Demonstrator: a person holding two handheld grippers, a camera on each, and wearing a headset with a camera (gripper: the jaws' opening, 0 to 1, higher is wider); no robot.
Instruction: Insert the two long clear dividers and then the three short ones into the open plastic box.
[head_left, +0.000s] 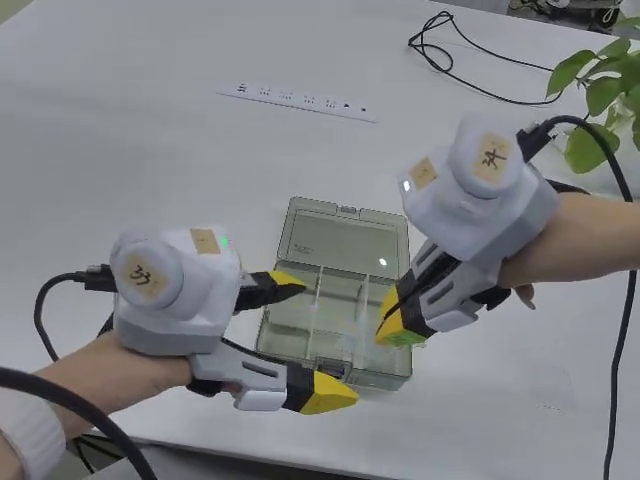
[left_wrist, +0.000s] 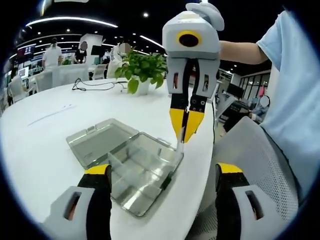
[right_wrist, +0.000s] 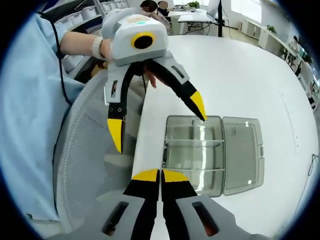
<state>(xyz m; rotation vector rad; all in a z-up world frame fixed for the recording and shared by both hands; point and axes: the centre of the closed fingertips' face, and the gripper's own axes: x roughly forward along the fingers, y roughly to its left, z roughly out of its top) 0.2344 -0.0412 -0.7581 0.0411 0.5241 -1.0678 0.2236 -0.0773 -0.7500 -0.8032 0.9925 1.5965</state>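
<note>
The white workbench (head_left: 150, 170) carries the open clear plastic box (head_left: 375, 372) near its front edge. The box's lid (head_left: 345, 235) is folded flat on the far side, away from the person. Clear partitions (head_left: 319, 290) already stand inside the box, two of them running from the near wall toward the lid. The transparent walls make an exact count uncertain.

The left gripper (head_left: 307, 338) sits at the box's near-left corner with its jaws spread wide. One yellow tip is over the left rim and the other is just in front of the near wall. Whether either tip touches the plastic cannot be told.

The right gripper (head_left: 393, 325) comes down from the right with its jaws pinched together on a small clear divider (left_wrist: 181, 139). By its size this is probably one of the short ones. In the left gripper view it hangs edge-down below the tips, just above the box's right-hand wall near the front corner. Too little of it shows to tell which way its length runs.

The box interior therefore lies directly beneath the held piece and a little to its left. The right gripper is clearly the nearer one to the empty cell on that side. The next move likely calls for lining the divider's edges up with the slots in the right wall and the neighbouring partition, then lowering it straight down. Meanwhile the left jaws could steady the box.
</note>
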